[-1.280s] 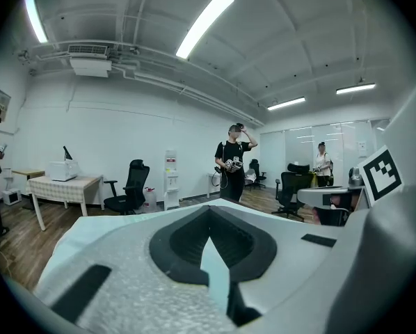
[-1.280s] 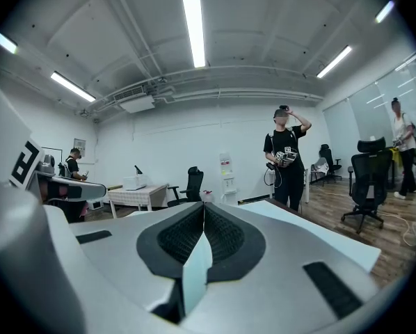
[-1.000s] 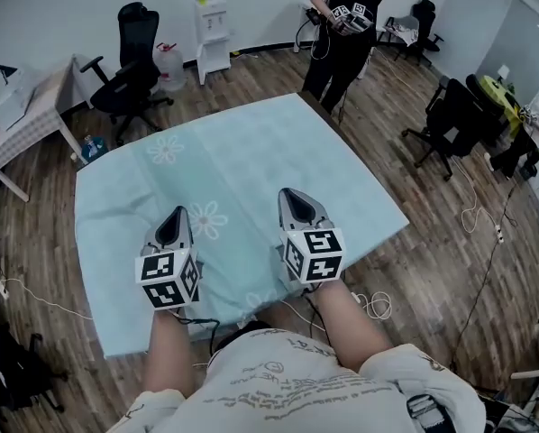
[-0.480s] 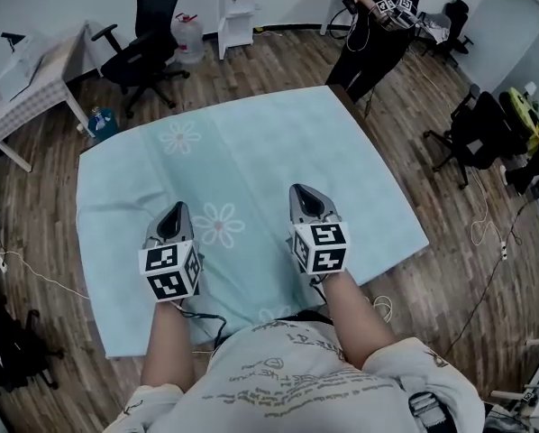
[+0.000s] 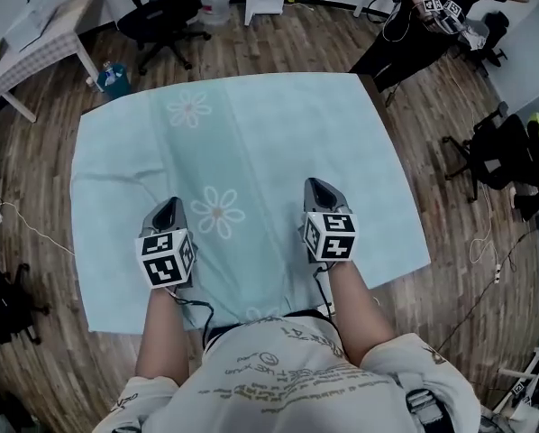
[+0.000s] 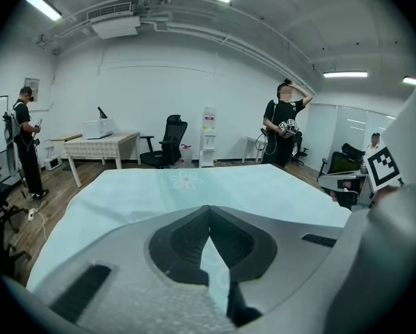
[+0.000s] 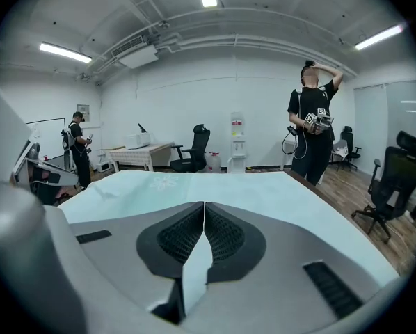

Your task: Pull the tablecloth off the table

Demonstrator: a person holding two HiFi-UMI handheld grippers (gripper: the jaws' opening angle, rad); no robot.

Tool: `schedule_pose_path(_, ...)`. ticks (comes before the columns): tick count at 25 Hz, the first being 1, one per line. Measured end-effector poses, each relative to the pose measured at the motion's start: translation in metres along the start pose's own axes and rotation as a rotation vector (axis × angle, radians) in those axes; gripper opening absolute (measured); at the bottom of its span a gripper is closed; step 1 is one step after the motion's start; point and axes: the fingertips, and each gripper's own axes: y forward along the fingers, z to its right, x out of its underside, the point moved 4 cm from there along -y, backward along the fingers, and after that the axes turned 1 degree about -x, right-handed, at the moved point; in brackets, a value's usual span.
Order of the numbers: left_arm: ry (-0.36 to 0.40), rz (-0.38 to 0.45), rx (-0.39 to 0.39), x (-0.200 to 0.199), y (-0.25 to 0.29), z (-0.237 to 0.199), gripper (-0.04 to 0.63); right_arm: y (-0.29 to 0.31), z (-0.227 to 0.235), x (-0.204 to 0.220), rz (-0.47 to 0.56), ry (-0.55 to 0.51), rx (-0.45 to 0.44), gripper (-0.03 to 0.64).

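Note:
A light blue tablecloth [image 5: 251,133] with white flower prints lies spread flat over the table; it fills the lower half of the left gripper view [image 6: 187,186] and the right gripper view [image 7: 222,186]. A dark corner of the table [image 5: 370,81] peeks out at the far right. My left gripper [image 5: 169,207] hangs over the cloth's near left part, jaws shut with nothing between them [image 6: 209,211]. My right gripper [image 5: 317,186] is over the near right part, also shut and empty [image 7: 204,206]. Both point away from me across the cloth.
A person in black [image 5: 423,25] stands past the far right corner holding grippers. Office chairs stand at the back [image 5: 175,7] and right [image 5: 499,147]. A small table with a checked cloth [image 5: 44,25] is at far left. Cables [image 5: 26,228] trail on the wood floor.
The head view has tilted down and turned, so the table now sits squarer in frame. The two grippers have drifted slightly farther apart over the cloth. Both stay shut.

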Motion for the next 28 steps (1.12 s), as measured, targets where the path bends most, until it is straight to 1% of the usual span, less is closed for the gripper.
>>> schedule_pose_path(5, -0.02, -0.062, -0.104, 0.015, 0.02, -0.012, 0.012, 0.031, 0.016, 0.013, -0.059, 0.011, -0.062, 0.014)
schedule_pose_path(6, -0.02, -0.081, -0.115, 0.02, 0.026, -0.013, 0.022, 0.038, 0.02, 0.018, -0.079, 0.01, -0.079, 0.018)
schedule_pose_path(7, -0.02, -0.105, -0.12, 0.025, 0.032, -0.014, 0.08, 0.045, 0.023, 0.023, -0.102, 0.008, -0.098, 0.042)
schedule_pose_path(8, -0.021, -0.134, -0.123, 0.031, 0.038, -0.014, 0.173, 0.051, 0.027, 0.029, -0.128, 0.004, -0.118, 0.105)
schedule_pose_path(9, -0.024, -0.163, -0.129, 0.037, 0.043, -0.015, 0.206, 0.057, 0.03, 0.035, -0.156, -0.002, -0.132, 0.142)
schedule_pose_path(11, -0.037, -0.215, -0.159, 0.051, 0.052, -0.02, 0.222, 0.069, 0.039, 0.047, -0.211, -0.022, -0.136, 0.17)
schedule_pose_path(13, -0.056, -0.267, -0.192, 0.067, 0.06, -0.028, 0.24, 0.08, 0.049, 0.06, -0.266, -0.041, -0.127, 0.212)
schedule_pose_path(16, -0.091, -0.33, -0.235, 0.089, 0.07, -0.04, 0.253, 0.096, 0.063, 0.08, -0.34, -0.051, -0.113, 0.259)
schedule_pose_path(21, -0.164, -0.396, -0.281, 0.122, 0.088, -0.055, 0.265, 0.122, 0.082, 0.111, -0.459, -0.076, -0.074, 0.265)
schedule_pose_path(23, -0.18, -0.42, -0.285, 0.131, 0.093, -0.059, 0.265, 0.13, 0.084, 0.119, -0.496, -0.075, -0.08, 0.265)
schedule_pose_path(25, -0.192, -0.435, -0.285, 0.136, 0.097, -0.062, 0.264, 0.134, 0.084, 0.12, -0.504, -0.065, -0.084, 0.267)
schedule_pose_path(27, -0.213, -0.432, -0.271, 0.136, 0.1, -0.061, 0.244, 0.137, 0.083, 0.116, -0.51, -0.067, -0.084, 0.267)
schedule_pose_path(28, -0.222, -0.427, -0.259, 0.134, 0.102, -0.061, 0.222, 0.138, 0.084, 0.114, -0.518, -0.071, -0.087, 0.267)
